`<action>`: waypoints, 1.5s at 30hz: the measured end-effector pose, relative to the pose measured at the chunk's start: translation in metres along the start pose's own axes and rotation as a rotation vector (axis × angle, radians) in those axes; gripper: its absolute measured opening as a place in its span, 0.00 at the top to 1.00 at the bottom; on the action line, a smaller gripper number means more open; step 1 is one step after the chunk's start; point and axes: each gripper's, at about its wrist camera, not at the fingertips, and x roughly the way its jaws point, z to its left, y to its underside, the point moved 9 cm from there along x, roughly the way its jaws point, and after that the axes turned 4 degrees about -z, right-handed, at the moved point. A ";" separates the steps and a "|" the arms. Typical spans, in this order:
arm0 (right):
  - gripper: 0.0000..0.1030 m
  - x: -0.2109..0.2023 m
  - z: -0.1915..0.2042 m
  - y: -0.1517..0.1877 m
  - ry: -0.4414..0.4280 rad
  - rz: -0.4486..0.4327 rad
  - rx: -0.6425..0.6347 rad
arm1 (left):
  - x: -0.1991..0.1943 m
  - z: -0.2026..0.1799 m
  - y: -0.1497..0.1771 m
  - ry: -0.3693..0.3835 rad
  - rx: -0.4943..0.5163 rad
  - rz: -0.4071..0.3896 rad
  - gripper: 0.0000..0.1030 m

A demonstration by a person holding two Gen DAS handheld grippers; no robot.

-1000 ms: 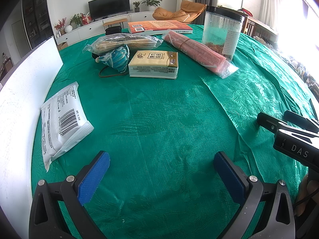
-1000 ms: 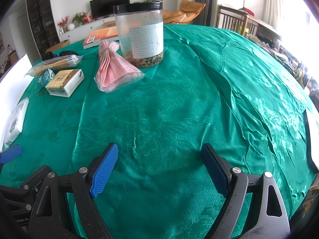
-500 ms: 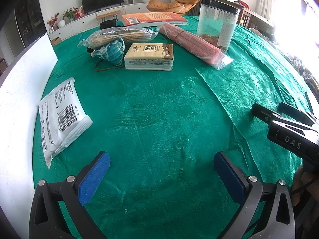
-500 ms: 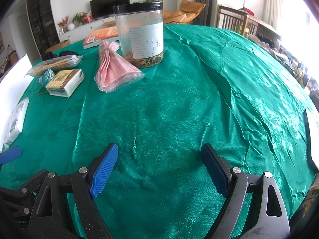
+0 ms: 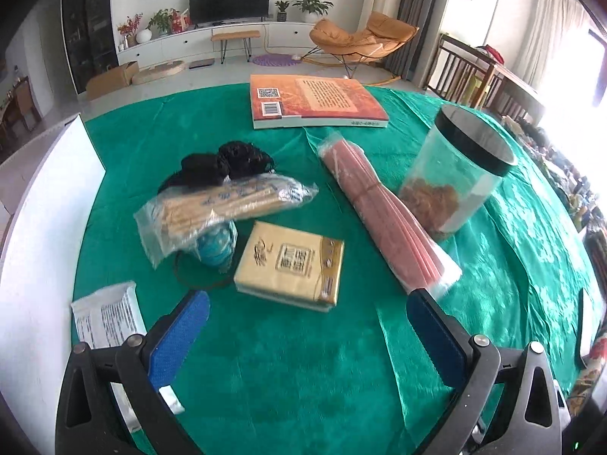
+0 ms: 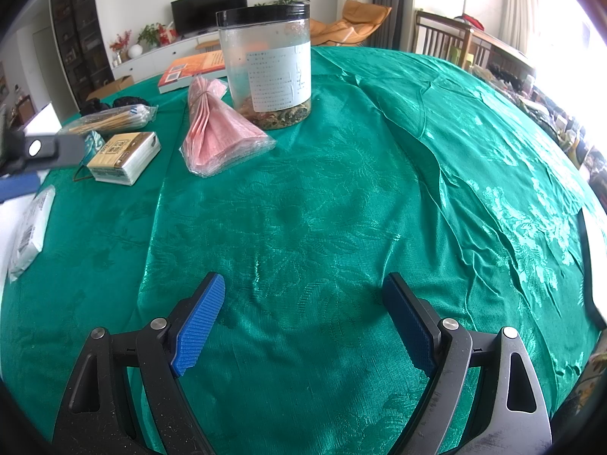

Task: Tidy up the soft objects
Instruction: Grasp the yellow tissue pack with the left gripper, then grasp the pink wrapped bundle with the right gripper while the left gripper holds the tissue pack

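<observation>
Glossy rectangular tissue pack [image 5: 290, 262], ribbed blue tongs [image 5: 307, 326] spread, crinkled satin cloth [image 5: 303, 371]

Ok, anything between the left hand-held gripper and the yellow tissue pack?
Nothing: in the left wrist view only bare green tablecloth separates the open left hand-held gripper from the yellow tissue pack.

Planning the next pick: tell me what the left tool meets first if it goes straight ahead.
Most likely the yellow tissue pack, lying just ahead of the open left tool; depth is uncertain.
</observation>
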 end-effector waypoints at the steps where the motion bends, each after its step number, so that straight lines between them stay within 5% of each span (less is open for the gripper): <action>1: 0.15 0.000 0.000 0.000 0.000 0.000 0.000 | 0.009 0.001 -0.008 -0.022 -0.003 0.001 0.00; 6: 0.15 0.000 0.000 0.000 0.001 0.000 0.000 | 0.054 0.012 -0.023 -0.127 -0.027 0.048 0.00; 10: 0.15 0.000 0.000 0.000 0.001 0.000 0.000 | 0.067 0.013 -0.023 -0.244 0.096 0.036 0.00; 18: 0.15 0.000 0.000 0.000 0.002 -0.001 0.001 | 0.031 0.045 0.018 -0.142 0.155 0.147 0.00; 23: 0.15 0.000 0.000 0.000 0.003 -0.001 0.001 | -0.008 0.056 0.012 -0.098 0.122 0.086 0.00; 29: 0.15 -0.001 0.001 0.000 -0.010 -0.007 0.011 | 0.025 0.033 0.030 -0.079 0.085 0.139 0.00; 31: 0.16 -0.006 -0.003 -0.003 -0.065 -0.033 0.060 | 0.037 0.030 0.037 -0.096 0.061 0.144 0.07; 35: 0.16 -0.017 -0.008 -0.041 -0.201 -0.128 0.146 | 0.038 0.036 0.040 -0.090 0.004 0.093 0.38; 40: 0.16 0.018 0.038 -0.112 -0.310 -0.080 0.003 | 0.020 0.036 0.051 -0.024 0.001 0.096 0.40; 45: 0.28 0.071 0.094 -0.115 -0.293 0.027 -0.150 | 0.003 0.034 0.077 -0.016 0.059 0.107 0.40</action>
